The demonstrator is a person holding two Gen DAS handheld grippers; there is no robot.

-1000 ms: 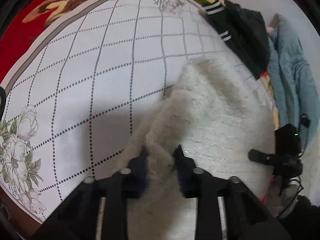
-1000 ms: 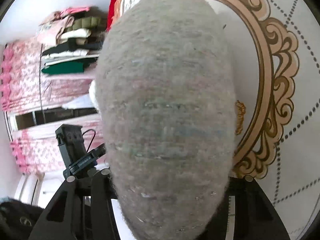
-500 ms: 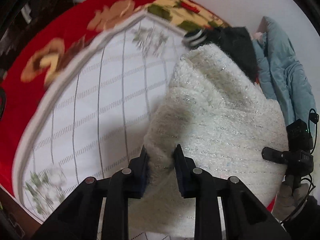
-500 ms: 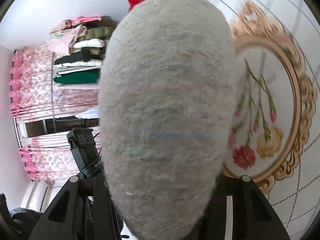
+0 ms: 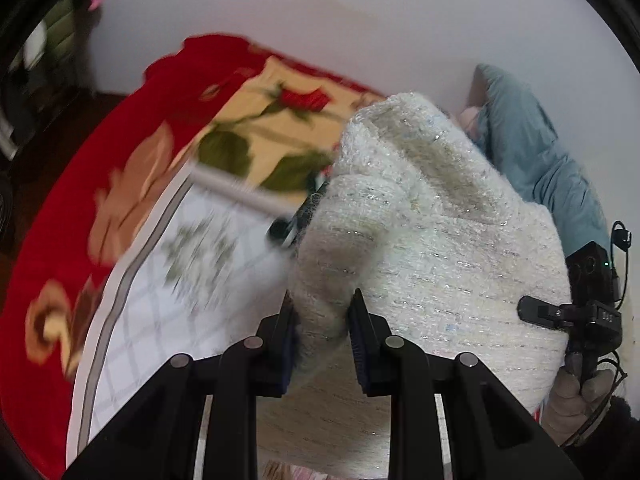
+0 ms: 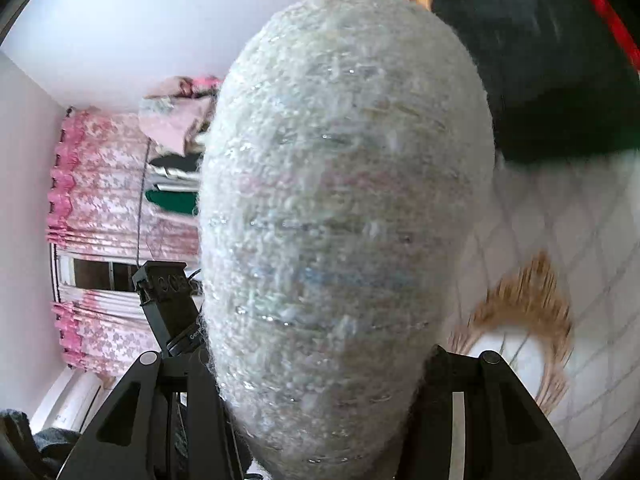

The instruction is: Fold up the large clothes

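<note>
A white fuzzy sweater (image 5: 432, 240) with glittery threads hangs lifted above the bed. My left gripper (image 5: 322, 312) is shut on a fold at its lower left edge; the cloth bulges out between the fingers. In the right wrist view a thick bunch of the same sweater (image 6: 344, 208) fills the middle and hides the fingertips. My right gripper (image 6: 324, 364) is shut on that bunch, its jaws held wide by the cloth. A gloved hand (image 5: 576, 396) holds the right gripper's body (image 5: 592, 304) at the sweater's right edge.
Below lies a white bedspread (image 5: 168, 280) with a dotted grid, bordered by a red floral blanket (image 5: 80, 208). A black garment (image 6: 540, 60) and a blue garment (image 5: 532, 148) lie near the wall. Pink curtains (image 6: 100, 184) and stacked clothes (image 6: 176, 120) stand behind.
Both grippers have risen and carried the sweater up off the bedspread. The views have swung toward the wall and the bed's far edge. Both grips are unchanged.
</note>
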